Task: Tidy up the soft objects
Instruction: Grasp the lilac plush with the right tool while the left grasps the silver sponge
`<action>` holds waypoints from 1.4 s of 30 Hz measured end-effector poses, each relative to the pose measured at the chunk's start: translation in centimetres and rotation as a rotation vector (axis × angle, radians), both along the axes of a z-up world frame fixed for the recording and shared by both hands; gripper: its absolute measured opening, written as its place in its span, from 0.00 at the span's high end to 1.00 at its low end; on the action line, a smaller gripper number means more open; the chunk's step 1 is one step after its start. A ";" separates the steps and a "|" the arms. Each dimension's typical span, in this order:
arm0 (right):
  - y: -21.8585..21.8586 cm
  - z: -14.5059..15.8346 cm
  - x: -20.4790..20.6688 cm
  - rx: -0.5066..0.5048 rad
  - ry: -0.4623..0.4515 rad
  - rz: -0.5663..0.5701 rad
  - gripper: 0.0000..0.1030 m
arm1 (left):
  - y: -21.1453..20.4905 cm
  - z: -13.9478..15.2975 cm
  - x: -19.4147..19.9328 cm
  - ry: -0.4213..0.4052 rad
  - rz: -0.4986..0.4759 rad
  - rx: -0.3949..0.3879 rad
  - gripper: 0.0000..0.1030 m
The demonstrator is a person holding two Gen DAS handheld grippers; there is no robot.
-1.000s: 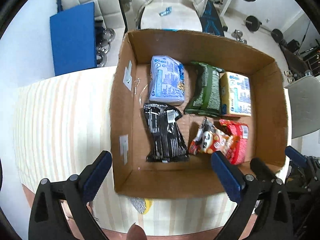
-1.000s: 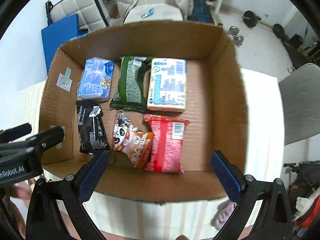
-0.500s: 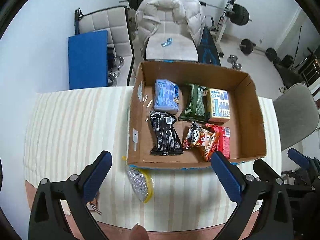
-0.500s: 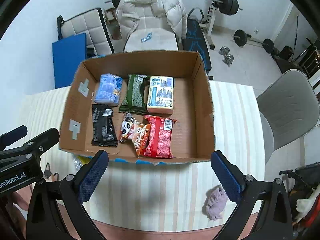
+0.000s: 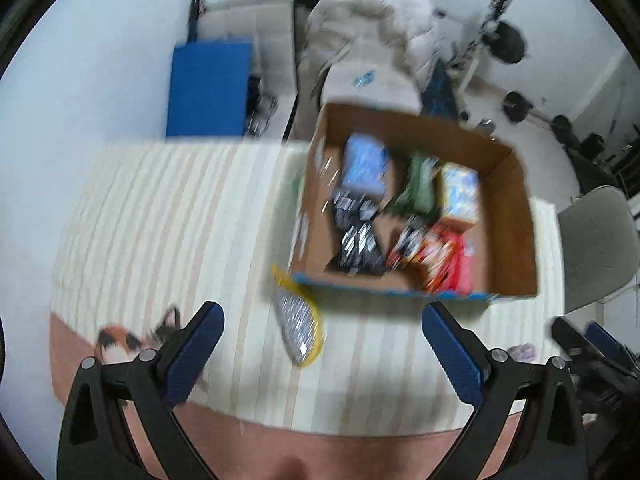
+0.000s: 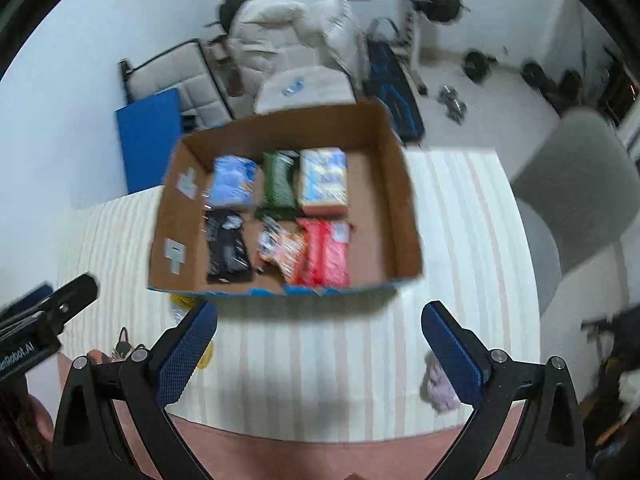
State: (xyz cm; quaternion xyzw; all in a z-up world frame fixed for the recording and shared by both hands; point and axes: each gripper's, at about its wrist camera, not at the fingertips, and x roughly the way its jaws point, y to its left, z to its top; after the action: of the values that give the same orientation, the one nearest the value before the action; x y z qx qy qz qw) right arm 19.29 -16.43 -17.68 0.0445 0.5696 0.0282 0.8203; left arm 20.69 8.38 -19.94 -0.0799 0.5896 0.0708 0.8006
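Observation:
A cardboard box (image 5: 508,216) (image 6: 400,208) stands on the striped table and holds several soft packets: blue (image 6: 233,181), green (image 6: 279,184), yellow (image 6: 323,179), black (image 6: 226,246), orange (image 6: 280,248) and red (image 6: 326,252). A silver and yellow scouring sponge (image 5: 299,322) lies on the table just in front of the box's near left corner. A lilac cloth (image 6: 440,388) lies near the table's front right. My left gripper (image 5: 323,350) and right gripper (image 6: 320,348) are both open, empty and held over the table's front edge. Both views are blurred.
An orange and black object (image 5: 120,340) lies at the table's front left edge. A grey chair (image 6: 576,184) stands to the right of the table. A padded chair with a white jacket (image 6: 296,36), a blue mat (image 5: 208,88) and gym weights are behind.
Both grippers have pulled back and up from over the box to the table's front edge. The sponge, the lilac cloth and the orange object have come into view.

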 end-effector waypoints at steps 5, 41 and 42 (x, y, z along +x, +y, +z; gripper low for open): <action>-6.0 -5.2 -1.8 0.008 0.119 -0.165 0.00 | 2.3 -7.6 0.0 0.171 0.081 -0.073 0.01; -9.0 -21.3 -6.3 0.108 0.417 -0.205 0.57 | -2.3 -17.4 -7.3 0.357 0.011 -0.083 0.54; -8.6 -20.7 -6.5 0.121 0.412 -0.194 0.57 | -3.0 -16.4 -8.1 0.338 -0.002 -0.089 0.54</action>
State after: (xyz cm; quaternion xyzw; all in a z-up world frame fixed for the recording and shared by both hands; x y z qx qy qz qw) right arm 12.77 -25.05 -38.42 0.1530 0.7154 -0.0262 0.6813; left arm 12.57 5.42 -36.34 -0.1015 0.7184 0.0564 0.6859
